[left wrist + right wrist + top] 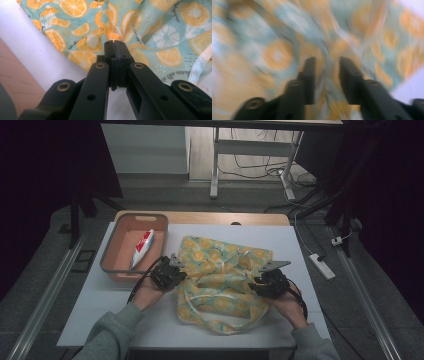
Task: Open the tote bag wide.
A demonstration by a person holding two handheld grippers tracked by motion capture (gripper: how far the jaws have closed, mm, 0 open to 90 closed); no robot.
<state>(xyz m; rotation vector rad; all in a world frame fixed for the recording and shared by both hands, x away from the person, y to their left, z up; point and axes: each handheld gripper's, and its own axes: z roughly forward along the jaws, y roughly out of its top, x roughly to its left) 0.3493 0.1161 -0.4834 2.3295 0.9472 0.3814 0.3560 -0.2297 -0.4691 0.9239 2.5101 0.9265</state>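
Note:
A cloth bag (220, 265) printed with orange slices on pale teal lies crumpled in the middle of the white table (100, 310), its pale straps (220, 296) looped over the near part. My left gripper (179, 270) is at the bag's left edge. In the left gripper view its jaws (115, 43) are shut, tips against the cloth (162, 32); I see no fabric between the pads. My right gripper (257, 282) rests at the bag's right side. The right gripper view is blurred, with the gripper (325, 61) open over the cloth (274, 55).
A pink basket (135, 216) stands at the table's left with a red and white tube (142, 247) lying in it; its wall (15, 82) is just left of my left gripper. A power strip (321, 265) lies on the floor to the right.

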